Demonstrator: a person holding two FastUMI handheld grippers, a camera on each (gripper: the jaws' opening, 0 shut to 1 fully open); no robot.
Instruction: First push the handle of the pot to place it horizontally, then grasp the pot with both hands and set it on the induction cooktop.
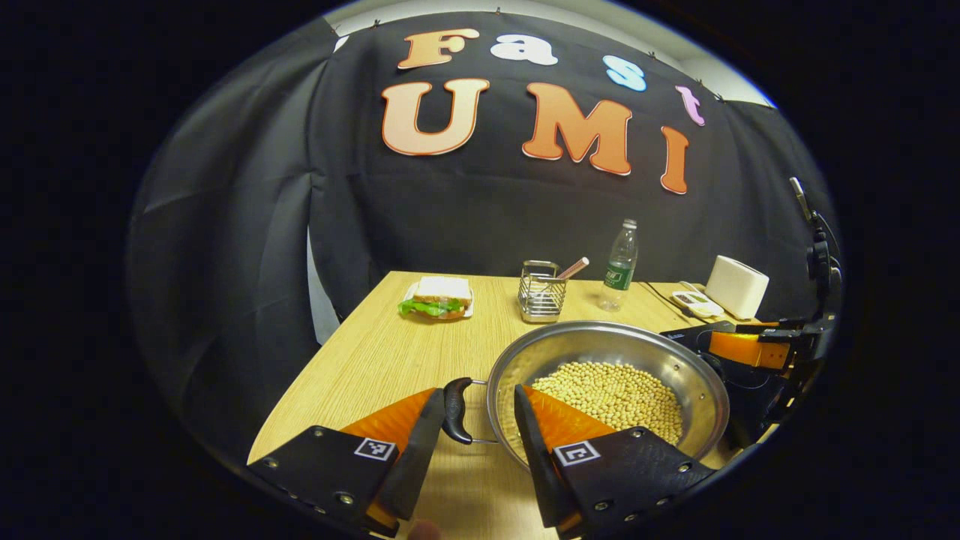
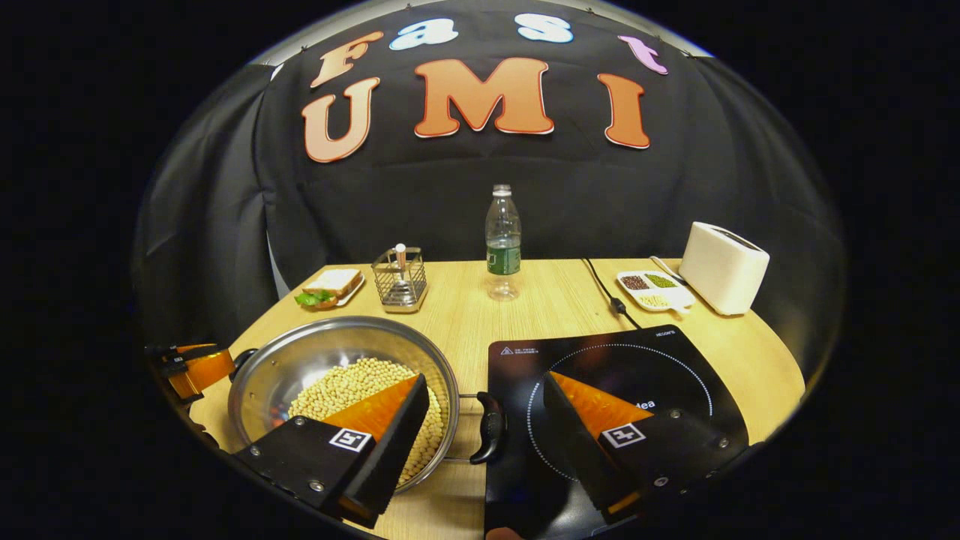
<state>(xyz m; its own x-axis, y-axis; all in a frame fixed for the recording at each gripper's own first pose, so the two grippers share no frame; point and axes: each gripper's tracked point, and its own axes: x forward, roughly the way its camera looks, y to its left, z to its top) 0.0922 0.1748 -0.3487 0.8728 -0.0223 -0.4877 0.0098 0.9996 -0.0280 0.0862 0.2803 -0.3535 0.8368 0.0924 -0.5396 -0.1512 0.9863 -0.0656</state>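
Observation:
A steel pot (image 1: 551,349) holding soybeans (image 1: 611,390) stands on the wooden table (image 1: 375,352). Its black left handle (image 1: 456,409) lies between the fingers of my open left gripper (image 1: 480,394), untouched by either finger. In the right gripper view the pot (image 2: 300,360) sits left of the black induction cooktop (image 2: 660,360). The pot's right handle (image 2: 489,426) lies in the gap of my open right gripper (image 2: 486,379), whose left finger (image 2: 382,420) hangs over the beans and whose right finger (image 2: 592,409) is over the cooktop. The other gripper (image 2: 191,367) shows at the pot's far side.
Along the back of the table stand a sandwich on a plate (image 2: 330,286), a wire caddy (image 2: 400,281), a water bottle (image 2: 502,244), a small tray of grains (image 2: 651,289) and a white toaster (image 2: 724,266). The cooktop's cable (image 2: 604,289) runs toward the back.

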